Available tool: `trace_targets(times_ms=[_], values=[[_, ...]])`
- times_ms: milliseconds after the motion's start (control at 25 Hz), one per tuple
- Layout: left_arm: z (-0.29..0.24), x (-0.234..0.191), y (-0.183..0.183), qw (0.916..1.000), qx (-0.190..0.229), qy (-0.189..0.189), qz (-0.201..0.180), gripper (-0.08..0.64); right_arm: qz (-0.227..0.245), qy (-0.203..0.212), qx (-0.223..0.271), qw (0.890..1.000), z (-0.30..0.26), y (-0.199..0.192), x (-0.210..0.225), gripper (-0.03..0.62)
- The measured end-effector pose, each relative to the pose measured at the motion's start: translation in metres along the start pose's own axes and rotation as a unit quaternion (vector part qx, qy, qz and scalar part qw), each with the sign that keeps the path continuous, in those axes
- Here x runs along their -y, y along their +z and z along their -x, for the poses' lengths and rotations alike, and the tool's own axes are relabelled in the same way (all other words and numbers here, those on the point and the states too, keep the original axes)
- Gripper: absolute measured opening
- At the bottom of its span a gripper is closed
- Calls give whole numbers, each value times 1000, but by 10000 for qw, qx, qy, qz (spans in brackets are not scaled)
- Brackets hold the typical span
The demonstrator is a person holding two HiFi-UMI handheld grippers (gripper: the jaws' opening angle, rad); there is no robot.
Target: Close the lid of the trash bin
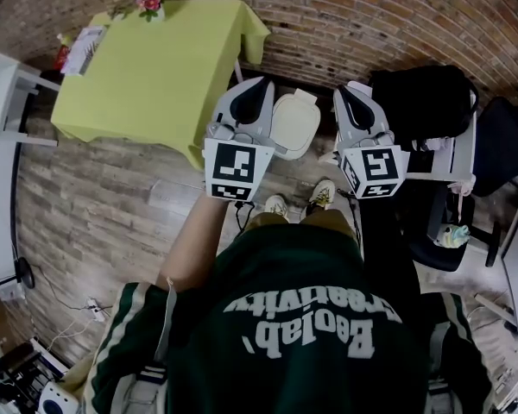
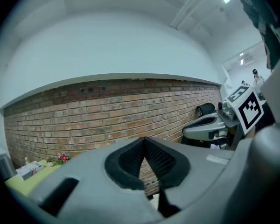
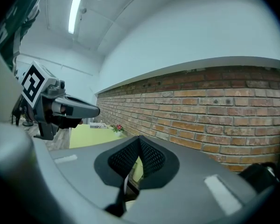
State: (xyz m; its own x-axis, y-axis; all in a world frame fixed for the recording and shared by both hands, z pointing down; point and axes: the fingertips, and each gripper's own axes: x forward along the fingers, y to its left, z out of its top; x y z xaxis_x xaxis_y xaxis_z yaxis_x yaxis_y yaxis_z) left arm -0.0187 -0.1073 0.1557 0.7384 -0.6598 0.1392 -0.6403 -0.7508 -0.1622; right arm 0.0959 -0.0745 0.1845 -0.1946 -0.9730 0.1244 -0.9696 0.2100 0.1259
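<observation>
The cream trash bin point(image 1: 293, 128) stands on the wood floor against the brick wall, just beyond the person's shoes. From above, its lid seems to lie flat on top. My left gripper point(image 1: 257, 86) hovers at the bin's left side and my right gripper point(image 1: 352, 90) at its right, both held above it and neither touching it. In the left gripper view the jaws point(image 2: 143, 146) meet at their tips with nothing between them. The right gripper's jaws point(image 3: 139, 144) are likewise together and empty. Only a sliver of the bin shows below each pair of jaws.
A table under a yellow-green cloth point(image 1: 155, 67) stands left of the bin, with flowers point(image 1: 149, 4) at its far edge. A black bag on a chair point(image 1: 423, 102) crowds the right side. The brick wall point(image 1: 371, 24) runs behind. Cables point(image 1: 91, 309) lie on the floor.
</observation>
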Motion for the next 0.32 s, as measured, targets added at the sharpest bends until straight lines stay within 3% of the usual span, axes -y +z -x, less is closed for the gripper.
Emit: trace_targets(times_ms=[320], values=[[-3,7,1,10000,-20,-32,-55,3,32,12,56,10000,1,4,4,11]])
